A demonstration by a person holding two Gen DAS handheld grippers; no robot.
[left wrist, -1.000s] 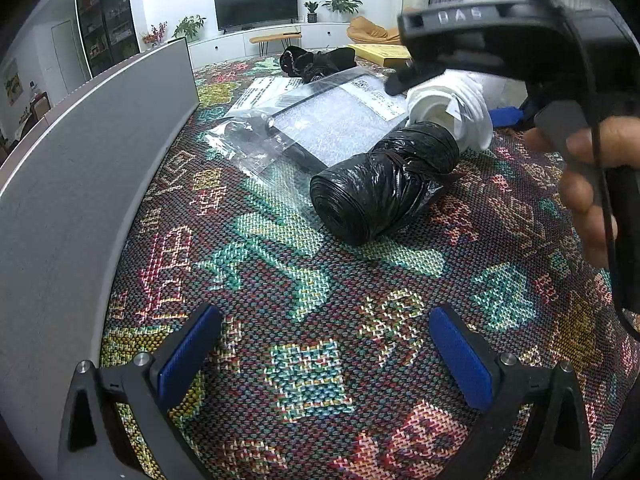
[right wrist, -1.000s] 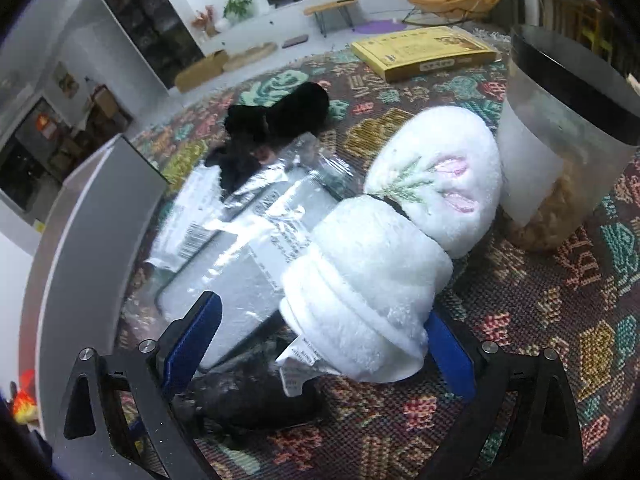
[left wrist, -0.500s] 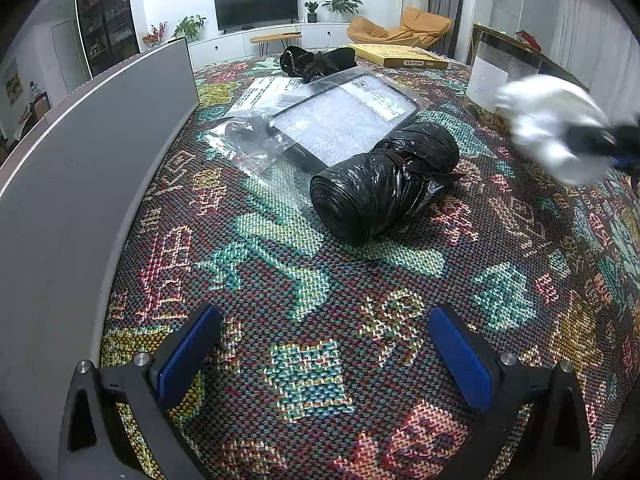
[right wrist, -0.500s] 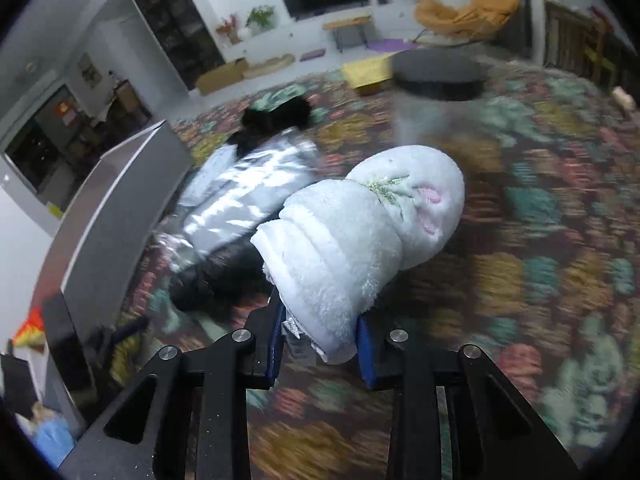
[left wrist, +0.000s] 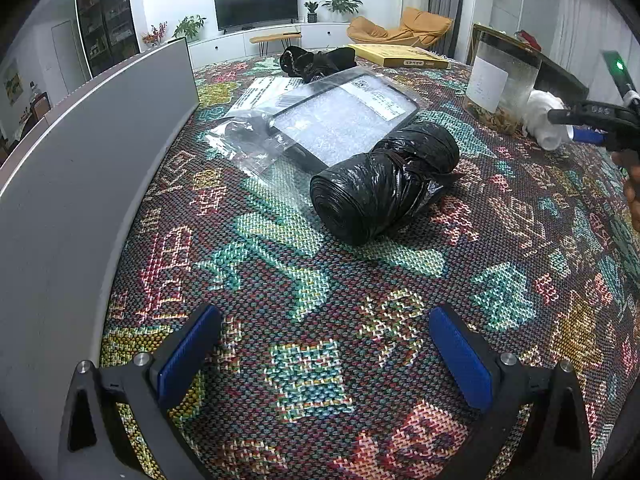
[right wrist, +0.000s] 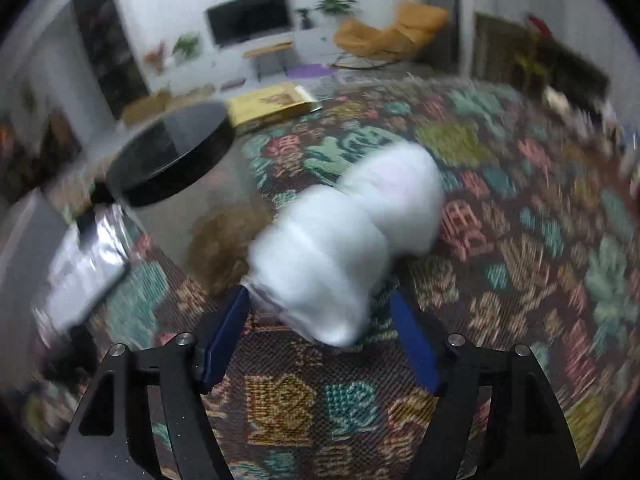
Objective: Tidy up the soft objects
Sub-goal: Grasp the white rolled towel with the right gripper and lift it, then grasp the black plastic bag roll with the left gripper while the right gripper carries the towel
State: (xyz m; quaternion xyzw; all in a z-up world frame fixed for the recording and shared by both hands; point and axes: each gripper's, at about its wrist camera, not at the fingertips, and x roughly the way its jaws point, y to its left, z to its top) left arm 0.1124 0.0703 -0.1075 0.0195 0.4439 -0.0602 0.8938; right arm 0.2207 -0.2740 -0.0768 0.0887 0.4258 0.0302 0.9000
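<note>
A white rolled towel (right wrist: 340,248) lies on the patterned tablecloth between the fingers of my right gripper (right wrist: 320,316). The jaws are opening and the blue pads stand a little apart from the towel's sides; the view is blurred. In the left wrist view the same towel (left wrist: 544,120) rests at the far right next to a jar, with the right gripper (left wrist: 568,126) behind it in a person's hand. A black roll of plastic bags (left wrist: 384,184) lies mid-table. My left gripper (left wrist: 324,356) hovers open over bare cloth, well short of the roll.
A clear jar with a black lid (left wrist: 500,80) stands right beside the towel. A bubble mailer in clear plastic (left wrist: 340,116), a black cloth (left wrist: 316,62) and a yellow box (left wrist: 396,56) lie farther back. A grey panel (left wrist: 80,152) borders the left.
The right gripper shut on the white towel, carried it from beside the black roll rightward to the jar, and its jaws have spread again. The left gripper has not moved.
</note>
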